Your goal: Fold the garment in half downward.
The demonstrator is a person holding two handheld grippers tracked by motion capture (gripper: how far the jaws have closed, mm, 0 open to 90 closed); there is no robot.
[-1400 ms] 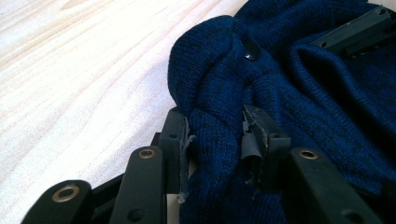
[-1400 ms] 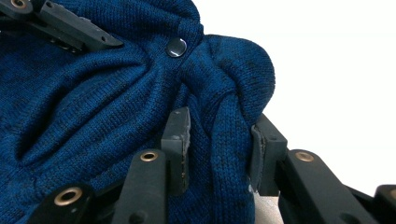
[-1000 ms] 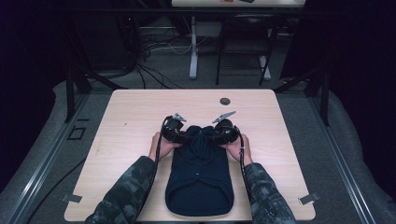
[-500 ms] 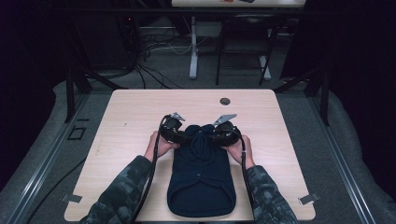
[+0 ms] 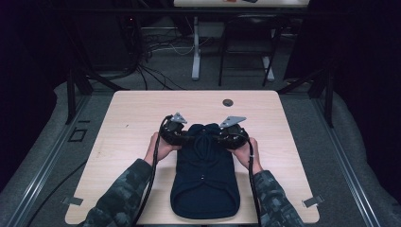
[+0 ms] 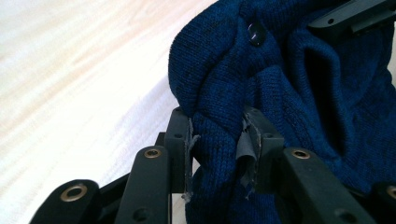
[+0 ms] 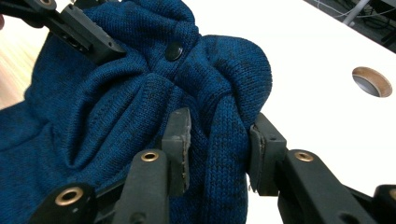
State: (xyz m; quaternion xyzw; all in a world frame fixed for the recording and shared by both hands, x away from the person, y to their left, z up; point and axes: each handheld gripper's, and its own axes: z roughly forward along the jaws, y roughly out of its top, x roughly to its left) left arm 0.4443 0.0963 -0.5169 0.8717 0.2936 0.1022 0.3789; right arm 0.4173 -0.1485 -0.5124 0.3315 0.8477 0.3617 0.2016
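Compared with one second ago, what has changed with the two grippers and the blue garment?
Both grippers, the left gripper and the right gripper, lifted the far edge of the blue knitted garment a little and bunched it. The left jaws have just been closing, with knit between them. The right grip, the near end on the table and the round hole stayed as they were.

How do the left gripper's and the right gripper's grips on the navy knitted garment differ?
The left gripper pinches a bunched fold at the left of the knitted garment; the right gripper pinches one at its right. A torn grey pad hangs on the left gripper's jaw; the right gripper's pads look whole. Both are shut on the far end.
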